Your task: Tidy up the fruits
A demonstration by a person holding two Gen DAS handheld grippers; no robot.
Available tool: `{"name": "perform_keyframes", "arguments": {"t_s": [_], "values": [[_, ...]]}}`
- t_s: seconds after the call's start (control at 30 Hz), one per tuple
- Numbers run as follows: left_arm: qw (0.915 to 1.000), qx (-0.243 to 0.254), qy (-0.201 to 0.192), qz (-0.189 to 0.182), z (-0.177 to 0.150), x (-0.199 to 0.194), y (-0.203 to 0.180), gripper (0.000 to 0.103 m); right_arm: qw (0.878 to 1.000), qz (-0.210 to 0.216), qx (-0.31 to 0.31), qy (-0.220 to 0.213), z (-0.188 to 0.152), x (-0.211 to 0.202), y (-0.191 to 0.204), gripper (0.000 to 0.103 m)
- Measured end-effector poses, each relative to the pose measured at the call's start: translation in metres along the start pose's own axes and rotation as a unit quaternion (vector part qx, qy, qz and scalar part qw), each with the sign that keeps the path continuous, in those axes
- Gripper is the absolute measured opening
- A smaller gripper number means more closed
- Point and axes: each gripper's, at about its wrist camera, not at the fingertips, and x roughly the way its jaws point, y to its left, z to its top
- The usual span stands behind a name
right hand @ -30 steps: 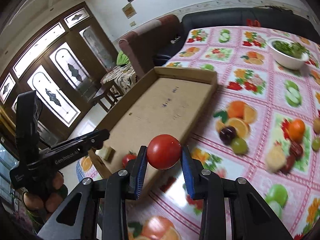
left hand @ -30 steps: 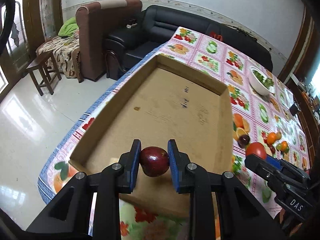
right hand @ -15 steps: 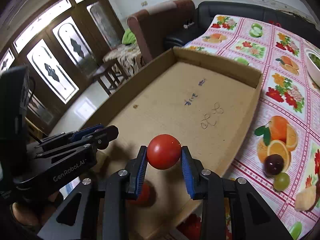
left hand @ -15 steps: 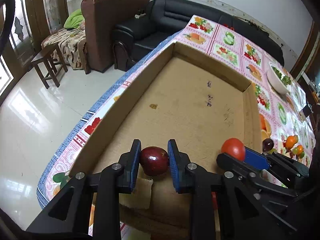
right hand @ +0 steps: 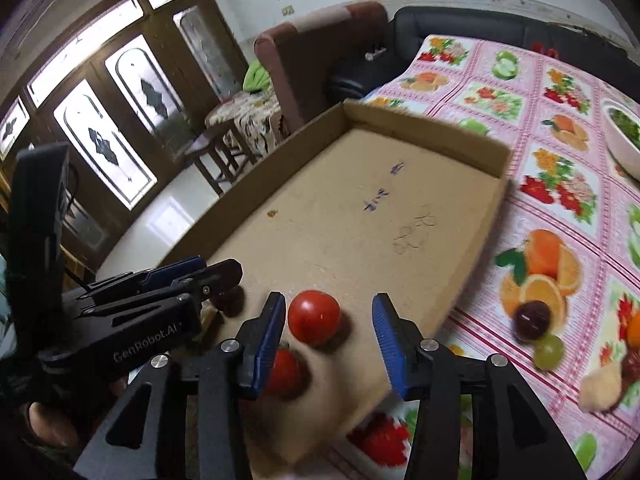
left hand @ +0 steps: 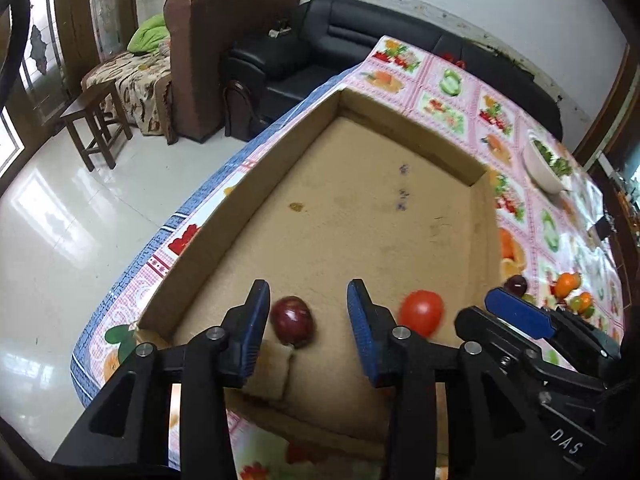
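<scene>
Between each open tool's [left hand: 307, 322] [right hand: 329, 330] fingers, a glossy dark-red apple [left hand: 293, 321] and smooth red tomato [right hand: 314, 317] lie released

In the box [left hand: 400, 240], the apple [left hand: 293, 321] lies left of the tomato [left hand: 421, 312], near its front wall.

— Lighting status?
— Daylight enters through the glazed doors [right hand: 108, 136] on my left. It throws white glare across the floor tiles [left hand: 52, 216]. Soft shadows lie under the tomato [right hand: 314, 317] in the cardboard tray [right hand: 400, 184].

— Picture quality?
— My views bend strongly toward dark, vignetted corners. The tablecloth [right hand: 560, 184] smears with blur near my right edge.
</scene>
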Motion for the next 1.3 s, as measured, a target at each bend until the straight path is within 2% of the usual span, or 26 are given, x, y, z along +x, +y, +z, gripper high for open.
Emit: {"name": "perform_keyframes", "arguments": {"t_s": [0.23, 0.57, 0.87, 1.3], "values": [[0.9989, 0.025, -0.005, -0.038, -0.01, -0.019, -0.032, 0.038, 0.999, -0.011, 0.041, -0.026, -0.026, -0.048, -0.033, 0.047], [0.9938, 0.07, 0.009, -0.086, -0.035, -0.033, -0.089, 0.038, 0.989, -0.07, 0.113, -0.058, -0.077, -0.111, -0.104, 0.048], [0.989, 0.1, 0.021, -0.106, -0.051, -0.038, -0.127, 0.038, 0.979, -0.102, 0.162, -0.077, -0.113, -0.151, -0.147, 0.048], [0.986, 0.114, 0.042, -0.115, -0.06, -0.024, -0.153, 0.038, 0.962, -0.142, 0.213, -0.092, -0.139, -0.174, -0.197, 0.049]]}}
